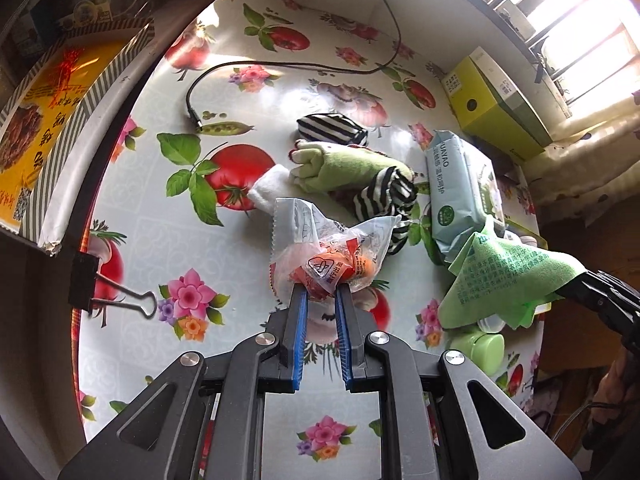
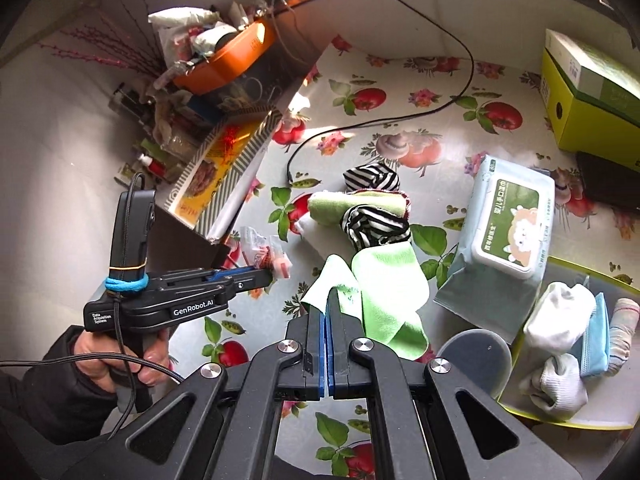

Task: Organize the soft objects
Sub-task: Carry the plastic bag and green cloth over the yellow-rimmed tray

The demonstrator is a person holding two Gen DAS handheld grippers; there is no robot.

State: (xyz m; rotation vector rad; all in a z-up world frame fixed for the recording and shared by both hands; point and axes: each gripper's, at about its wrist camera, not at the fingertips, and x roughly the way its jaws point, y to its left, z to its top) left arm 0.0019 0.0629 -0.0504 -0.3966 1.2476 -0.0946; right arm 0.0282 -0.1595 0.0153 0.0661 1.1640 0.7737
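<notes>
Already, white socks and a blue cloth lay in the green-rimmed bin, so sorting looked partly done. The left gripper was clamped on a crinkly plastic packet; the right gripper, jaws together, pinched a green cloth just beside the bin. Striped socks and a rolled green towel remained on the table, beyond the bin, with a wipes pack between.

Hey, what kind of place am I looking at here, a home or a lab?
Probably a home kitchen or dining corner: a fruit-and-flower oilcloth table, a pack of wet wipes and a cluttered shelf of packets.
</notes>
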